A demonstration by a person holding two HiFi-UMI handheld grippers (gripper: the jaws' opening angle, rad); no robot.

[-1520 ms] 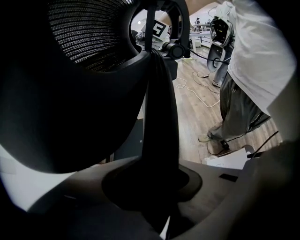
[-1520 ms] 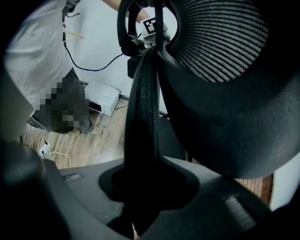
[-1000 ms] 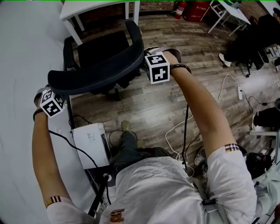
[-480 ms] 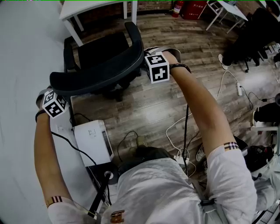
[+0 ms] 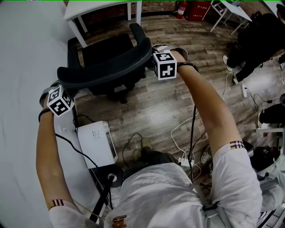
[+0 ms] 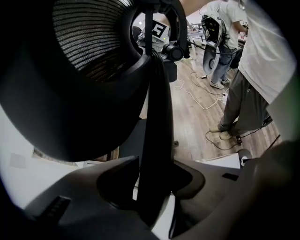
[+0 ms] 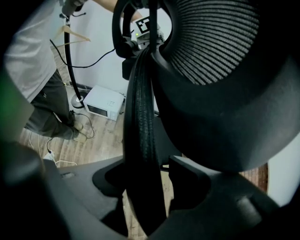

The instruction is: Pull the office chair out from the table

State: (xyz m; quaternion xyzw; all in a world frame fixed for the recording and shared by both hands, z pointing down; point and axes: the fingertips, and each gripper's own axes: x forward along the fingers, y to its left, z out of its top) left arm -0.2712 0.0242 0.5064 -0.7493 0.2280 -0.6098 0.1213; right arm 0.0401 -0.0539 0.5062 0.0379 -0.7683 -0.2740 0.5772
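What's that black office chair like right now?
The black office chair stands upright on the wooden floor, its seat toward a white table. It has a curved mesh backrest, dark rim and armrests. The left gripper and right gripper straddle the rim's two ends; their jaws have just been opening, pads off it.

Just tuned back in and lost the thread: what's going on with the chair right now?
A person has a gripper at each end of the office chair backrest. The left gripper and right gripper have both just been opening their jaws; the backrest's edge stands between each pair, not clamped. The chair stands out from under the white table.
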